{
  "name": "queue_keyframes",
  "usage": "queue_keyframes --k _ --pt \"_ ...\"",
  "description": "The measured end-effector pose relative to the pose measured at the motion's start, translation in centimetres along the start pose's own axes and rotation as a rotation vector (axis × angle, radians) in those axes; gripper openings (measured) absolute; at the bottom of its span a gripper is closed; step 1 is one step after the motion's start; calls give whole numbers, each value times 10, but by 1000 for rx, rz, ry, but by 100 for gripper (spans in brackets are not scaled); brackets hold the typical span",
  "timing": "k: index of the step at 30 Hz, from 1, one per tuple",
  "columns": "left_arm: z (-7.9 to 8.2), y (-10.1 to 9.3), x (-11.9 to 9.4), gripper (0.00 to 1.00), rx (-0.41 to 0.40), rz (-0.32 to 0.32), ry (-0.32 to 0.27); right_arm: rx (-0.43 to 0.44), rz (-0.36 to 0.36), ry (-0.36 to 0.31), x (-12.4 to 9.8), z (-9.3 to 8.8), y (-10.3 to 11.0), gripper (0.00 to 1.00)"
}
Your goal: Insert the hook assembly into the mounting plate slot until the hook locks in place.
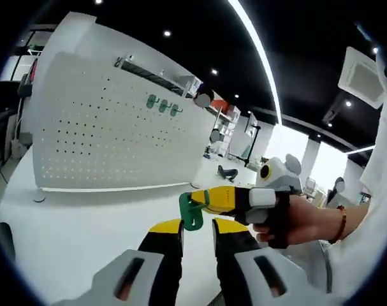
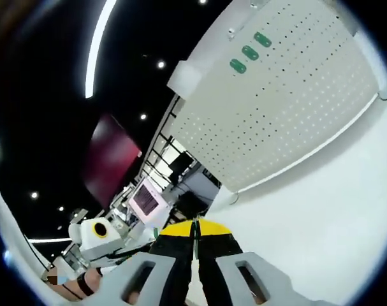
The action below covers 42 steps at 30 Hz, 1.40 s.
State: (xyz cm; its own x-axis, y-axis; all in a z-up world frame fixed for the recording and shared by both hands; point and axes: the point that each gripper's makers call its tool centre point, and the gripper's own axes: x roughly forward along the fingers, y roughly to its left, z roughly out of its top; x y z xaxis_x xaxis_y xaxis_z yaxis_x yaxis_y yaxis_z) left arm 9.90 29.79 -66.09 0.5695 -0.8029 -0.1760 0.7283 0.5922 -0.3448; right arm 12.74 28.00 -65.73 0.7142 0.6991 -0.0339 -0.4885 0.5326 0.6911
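Observation:
A green hook (image 1: 192, 213) hangs in the air, pinched at its top by the yellow jaws of my right gripper (image 1: 201, 199), which comes in from the right in a person's hand. My left gripper (image 1: 198, 228) stands open just below, with the hook's lower end over the gap between its tips. The white pegboard mounting plate (image 1: 104, 137) stands upright on the table beyond, with three green hooks (image 1: 162, 104) near its top. In the right gripper view my right gripper (image 2: 194, 231) has its jaws pressed together, and the pegboard (image 2: 289, 95) with its green hooks (image 2: 247, 51) is at upper right.
The white table (image 1: 72, 223) stretches under both grippers up to the pegboard's foot. The person's hand and a red bracelet (image 1: 341, 223) are at the right. Shelves and office furniture (image 1: 228, 127) stand far behind the board. The left gripper's body (image 2: 101, 236) shows at lower left.

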Motion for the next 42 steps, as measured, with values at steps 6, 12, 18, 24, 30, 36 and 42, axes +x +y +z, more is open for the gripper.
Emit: queue_keyframes --k 6,12,18,24,30,36,42 --pt "9 1 2 16 -21 31 -19 -98 -32 9 -1 0 -1 0" --pt "7 2 2 10 -20 50 3 -184 -44 22 -1 0 2 0" --pt "4 5 3 8 -27 75 37 -249 -51 36 3 -2 7 0" --pt "3 11 5 6 -11 106 59 -352 -64 33 6 -1 15 0" --pt "0 16 4 4 -13 117 78 -422 -59 36 10 -2 19 0" --pt "-4 17 4 4 -6 114 102 -515 -74 41 11 -6 21 0" --pt "-3 18 0 3 4 106 94 -520 -71 33 13 -6 23 0"
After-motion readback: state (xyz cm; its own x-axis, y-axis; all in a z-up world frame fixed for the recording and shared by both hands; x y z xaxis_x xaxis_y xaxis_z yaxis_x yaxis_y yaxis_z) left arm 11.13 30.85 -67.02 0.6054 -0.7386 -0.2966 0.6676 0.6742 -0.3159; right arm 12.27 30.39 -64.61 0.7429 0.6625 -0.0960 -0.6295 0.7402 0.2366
